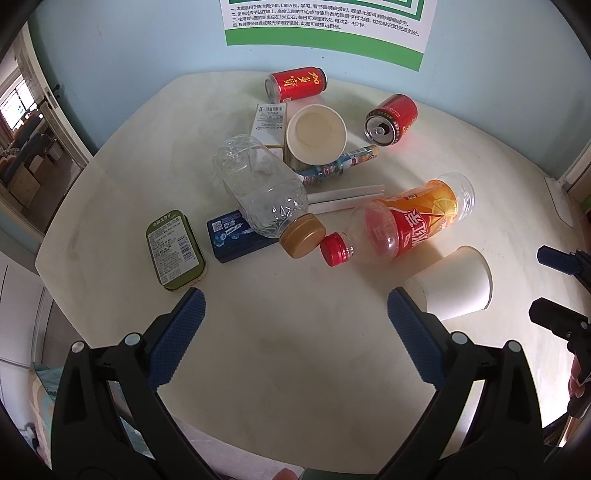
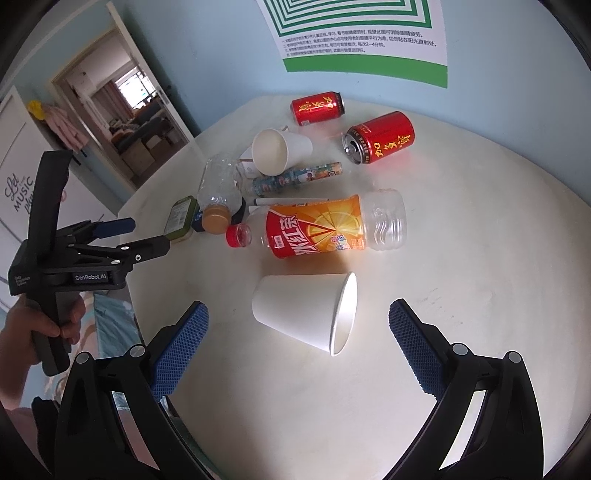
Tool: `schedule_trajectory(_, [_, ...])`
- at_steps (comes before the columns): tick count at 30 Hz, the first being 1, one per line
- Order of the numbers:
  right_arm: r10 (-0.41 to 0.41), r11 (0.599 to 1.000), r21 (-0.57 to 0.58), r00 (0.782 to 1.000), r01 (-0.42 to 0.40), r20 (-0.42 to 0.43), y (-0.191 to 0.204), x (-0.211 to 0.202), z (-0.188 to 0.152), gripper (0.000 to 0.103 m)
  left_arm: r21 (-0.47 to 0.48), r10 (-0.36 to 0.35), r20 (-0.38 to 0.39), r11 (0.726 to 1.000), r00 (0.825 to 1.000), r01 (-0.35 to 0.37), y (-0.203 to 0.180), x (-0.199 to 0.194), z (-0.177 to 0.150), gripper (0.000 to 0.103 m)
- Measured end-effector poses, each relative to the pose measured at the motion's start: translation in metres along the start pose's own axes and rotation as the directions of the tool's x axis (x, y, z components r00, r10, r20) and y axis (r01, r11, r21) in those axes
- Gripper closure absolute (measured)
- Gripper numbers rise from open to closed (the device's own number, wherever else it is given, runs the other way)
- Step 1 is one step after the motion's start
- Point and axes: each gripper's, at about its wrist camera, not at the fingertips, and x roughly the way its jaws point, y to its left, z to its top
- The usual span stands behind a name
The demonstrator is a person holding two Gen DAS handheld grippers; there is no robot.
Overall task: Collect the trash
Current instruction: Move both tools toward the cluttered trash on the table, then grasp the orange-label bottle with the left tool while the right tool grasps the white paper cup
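Observation:
Trash lies on a round white table (image 1: 295,362). A clear bottle with a gold cap (image 1: 264,192), an orange-labelled bottle with a red cap (image 1: 410,221), two red cans (image 1: 297,84) (image 1: 391,120), a paper cup (image 1: 317,134), a green tin (image 1: 174,254) and a blue box (image 1: 232,236) form a pile. A second paper cup (image 2: 314,314) lies on its side just ahead of my right gripper (image 2: 297,310), which is open and empty. My left gripper (image 1: 295,306) is open and empty, short of the pile.
A printed tube (image 1: 336,164), white sticks (image 1: 347,197) and a white carton (image 1: 269,123) lie in the pile. A blue wall with a green-bordered poster (image 1: 325,26) stands behind the table. A doorway (image 2: 125,122) opens at the left. The left gripper also shows in the right wrist view (image 2: 147,234).

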Motion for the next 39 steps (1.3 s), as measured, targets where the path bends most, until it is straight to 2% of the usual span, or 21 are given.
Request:
schedule_trajectory(14, [0.010, 1.000, -0.007, 1.000, -0.011, -0.025, -0.003, 0.009, -0.001, 0.006, 0.027, -0.004, -0.032, 1.000, 0.999, 0.005, 0.000, 0.010, 0.002, 0.006])
schedule_trajectory(19, [0.018, 1.000, 0.011, 0.999, -0.017, -0.040, -0.008, 0.014, 0.003, 0.006, 0.028, -0.027, -0.047, 0.999, 0.999, 0.028, 0.000, 0.017, 0.003, 0.006])
schedule_trajectory(27, [0.073, 0.996, 0.056, 0.995, -0.069, -0.072, -0.023, 0.030, 0.005, 0.006, 0.108, -0.097, -0.082, 0.989, 0.992, 0.106, -0.008, 0.037, 0.006, 0.006])
schedule_trajectory(32, [0.081, 0.997, 0.025, 0.991, -0.079, -0.104, -0.027, 0.040, 0.007, 0.006, 0.188, -0.115, -0.102, 0.973, 0.988, 0.132, -0.012, 0.048, 0.007, 0.006])
schedule_trajectory(39, [0.134, 0.991, 0.020, 0.980, -0.132, -0.148, -0.030, 0.059, 0.007, 0.007, 0.233, -0.160, -0.127, 0.954, 0.979, 0.186, -0.021, 0.064, 0.018, 0.006])
